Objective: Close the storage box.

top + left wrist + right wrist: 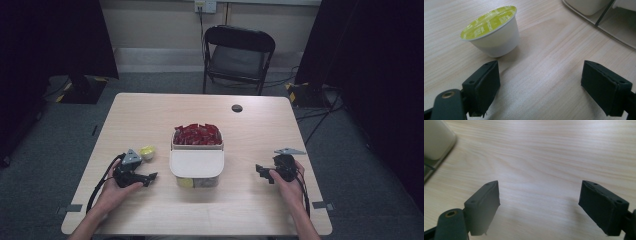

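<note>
Left gripper lined up short of the capsule

Capsule sits upright left of the box, just beyond the left one's jaws and off to their left; both pairs gape wide and empty, the right gripper well right of the box

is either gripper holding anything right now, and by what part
Nothing is held. The left gripper is open just short of the green-lidded cup; the right gripper is open over bare table.
</note>
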{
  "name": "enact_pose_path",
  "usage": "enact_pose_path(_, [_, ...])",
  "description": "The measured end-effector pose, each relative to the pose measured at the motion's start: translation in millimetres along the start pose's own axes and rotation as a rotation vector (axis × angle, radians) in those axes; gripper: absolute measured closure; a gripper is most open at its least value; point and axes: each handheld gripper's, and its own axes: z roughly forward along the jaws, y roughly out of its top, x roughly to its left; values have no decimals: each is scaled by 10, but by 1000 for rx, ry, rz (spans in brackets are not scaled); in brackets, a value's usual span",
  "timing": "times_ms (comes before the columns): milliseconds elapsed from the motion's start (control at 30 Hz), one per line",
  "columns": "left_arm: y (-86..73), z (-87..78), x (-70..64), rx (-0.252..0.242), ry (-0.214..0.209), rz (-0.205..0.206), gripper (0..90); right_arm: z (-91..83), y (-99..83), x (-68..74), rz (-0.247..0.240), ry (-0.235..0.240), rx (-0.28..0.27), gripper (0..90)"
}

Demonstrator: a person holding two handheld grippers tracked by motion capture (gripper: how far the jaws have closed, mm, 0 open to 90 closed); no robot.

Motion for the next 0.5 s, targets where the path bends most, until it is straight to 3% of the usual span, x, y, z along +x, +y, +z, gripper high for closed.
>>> enact_pose_path(233, [5, 5, 7, 4, -5, 3, 145, 62, -89, -62, -12, -61, 35, 162])
enact_pose_path(333, [5, 5, 7, 4, -5, 3, 145, 72, -97, -43, -15, -75, 29, 158])
enact_pose_path(433, [5, 6, 7, 4, -5, 4, 145, 100, -122, 10, -59, -119, 22, 141])
enact_pose_path(500, [6, 5, 7, 5, -5, 3, 145, 103, -133, 31, -46, -129, 14, 140])
